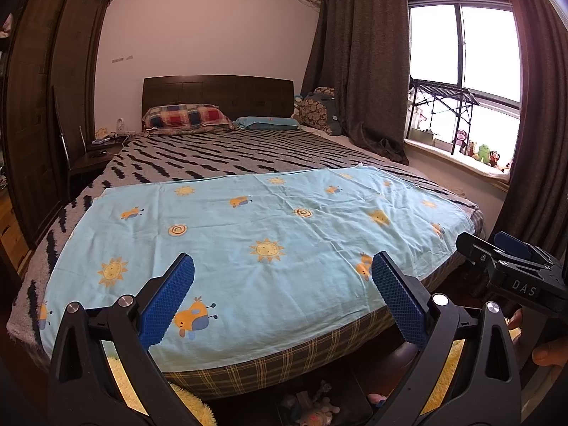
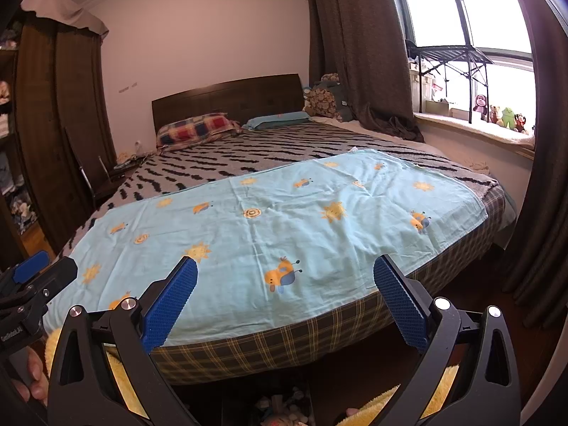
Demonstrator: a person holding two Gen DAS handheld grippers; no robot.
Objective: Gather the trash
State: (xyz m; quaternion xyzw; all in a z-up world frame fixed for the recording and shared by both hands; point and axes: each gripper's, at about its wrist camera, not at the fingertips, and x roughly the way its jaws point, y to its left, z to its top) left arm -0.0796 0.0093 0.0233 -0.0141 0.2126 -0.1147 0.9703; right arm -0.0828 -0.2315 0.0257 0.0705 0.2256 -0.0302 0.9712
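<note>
Both grippers, left (image 1: pixel 282 277) and right (image 2: pixel 285 280), are held with fingers apart above the sun-patterned blue sheet (image 1: pixel 248 227) on the bed (image 1: pixel 227 156).

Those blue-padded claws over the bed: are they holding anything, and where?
Nothing. The left gripper and right gripper both stand open with empty space between their pads, above the blue sheet, not touching it.

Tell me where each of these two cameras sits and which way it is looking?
Left wrist view: on the left gripper, facing the bed from its foot; its open blue fingers show, the right gripper at the right edge.
Right wrist view: on the right gripper, facing likewise; its open fingers show, the left gripper at the left edge.
Shared: blue sheet, plaid pillow, window.
</note>
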